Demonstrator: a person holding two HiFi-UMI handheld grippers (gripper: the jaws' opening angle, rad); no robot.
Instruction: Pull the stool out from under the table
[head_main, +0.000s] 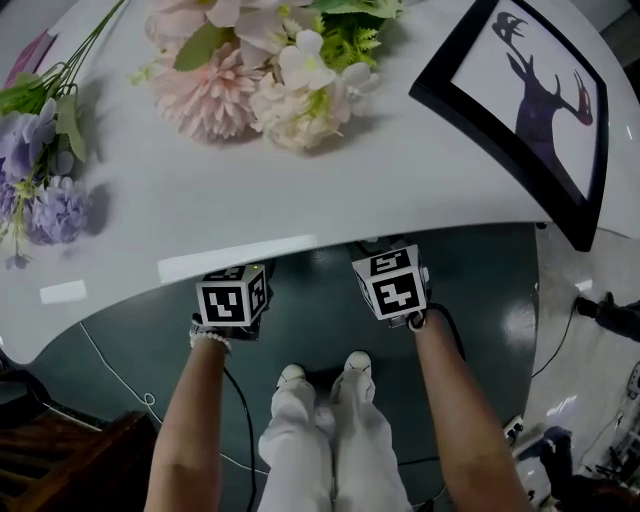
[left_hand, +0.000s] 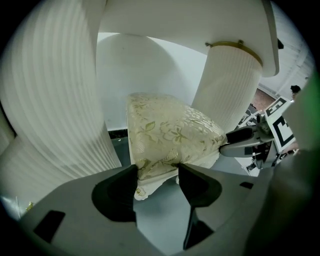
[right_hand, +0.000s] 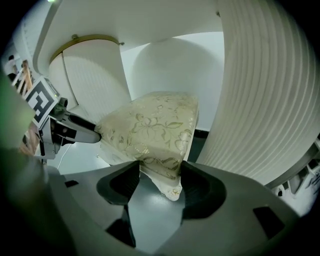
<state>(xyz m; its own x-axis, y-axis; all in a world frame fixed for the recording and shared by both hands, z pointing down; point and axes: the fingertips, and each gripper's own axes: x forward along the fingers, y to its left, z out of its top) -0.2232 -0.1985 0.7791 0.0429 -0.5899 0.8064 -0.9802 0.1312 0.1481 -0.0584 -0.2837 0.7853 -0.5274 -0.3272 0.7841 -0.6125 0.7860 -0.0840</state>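
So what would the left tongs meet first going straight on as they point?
The stool cushion: its near corner is already between the left tongs, which look closed on it.

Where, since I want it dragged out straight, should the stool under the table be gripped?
Grip the stool by its padded seat's two front corners, coming from the front and angled down under the table. Those corners jut toward you, while ribbed table legs block both sides. The left gripper and right gripper each clasp a corner.
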